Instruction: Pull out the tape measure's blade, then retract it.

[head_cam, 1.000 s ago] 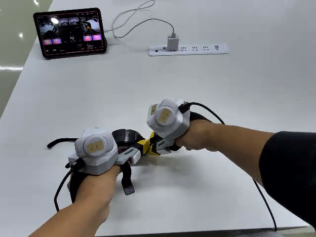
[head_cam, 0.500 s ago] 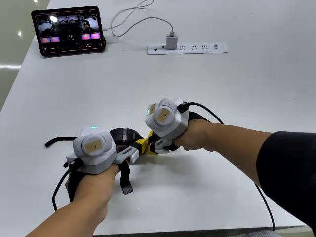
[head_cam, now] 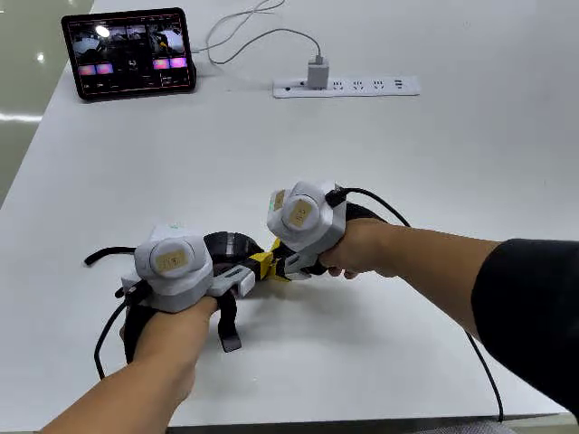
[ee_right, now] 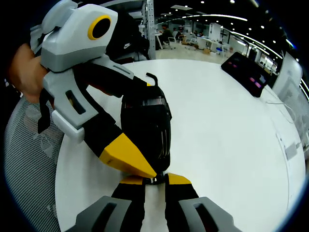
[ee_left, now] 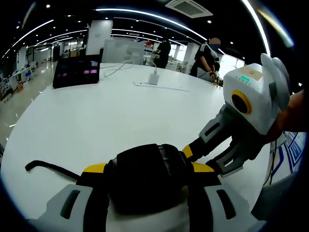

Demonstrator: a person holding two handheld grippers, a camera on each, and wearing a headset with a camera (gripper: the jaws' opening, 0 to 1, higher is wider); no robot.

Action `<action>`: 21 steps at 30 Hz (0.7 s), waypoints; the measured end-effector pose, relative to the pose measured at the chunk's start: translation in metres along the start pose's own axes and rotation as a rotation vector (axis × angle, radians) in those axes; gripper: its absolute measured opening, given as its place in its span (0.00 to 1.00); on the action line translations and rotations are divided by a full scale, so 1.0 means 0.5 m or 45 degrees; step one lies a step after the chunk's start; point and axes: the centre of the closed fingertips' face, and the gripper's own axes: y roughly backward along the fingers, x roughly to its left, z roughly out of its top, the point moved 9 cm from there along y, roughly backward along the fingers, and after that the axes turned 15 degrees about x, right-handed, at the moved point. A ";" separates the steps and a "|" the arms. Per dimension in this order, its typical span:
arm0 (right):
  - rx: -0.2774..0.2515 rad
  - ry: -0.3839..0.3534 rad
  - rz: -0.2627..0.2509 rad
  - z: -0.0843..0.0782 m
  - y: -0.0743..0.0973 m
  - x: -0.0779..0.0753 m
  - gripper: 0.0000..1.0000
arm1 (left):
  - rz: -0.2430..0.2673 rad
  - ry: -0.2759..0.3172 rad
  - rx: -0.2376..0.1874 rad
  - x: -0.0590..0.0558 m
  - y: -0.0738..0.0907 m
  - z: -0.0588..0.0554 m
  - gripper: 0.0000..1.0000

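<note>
I'm gripping the tape measure (ee_right: 145,125) in my left claw (ee_left: 148,169), right claw (ee_right: 155,179) pinching its blade tip (ee_right: 157,180); pulling not yet begun.

In the head view the left gripper (head_cam: 237,282) covers most of the tape (head_cam: 232,246). The blade tip (ee_right: 155,180), pinched in the jaws of the right gripper (head_cam: 269,265), is too small to make out. The tablet (head_cam: 128,52) screen is too small to read; the cable (head_cam: 280,32) leaves by the top edge, a sleeve (head_cam: 534,307) by the right
</note>
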 end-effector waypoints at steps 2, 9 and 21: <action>-0.002 -0.005 -0.003 0.000 0.000 0.000 0.11 | -0.004 -0.007 0.016 0.000 0.000 0.003 0.62; -0.013 -0.024 -0.034 -0.003 0.003 -0.002 0.17 | 0.003 -0.068 0.053 0.000 0.007 0.012 0.62; -0.051 -0.129 -0.060 -0.033 0.039 0.002 0.20 | -0.040 -0.153 0.037 0.005 0.031 0.029 0.63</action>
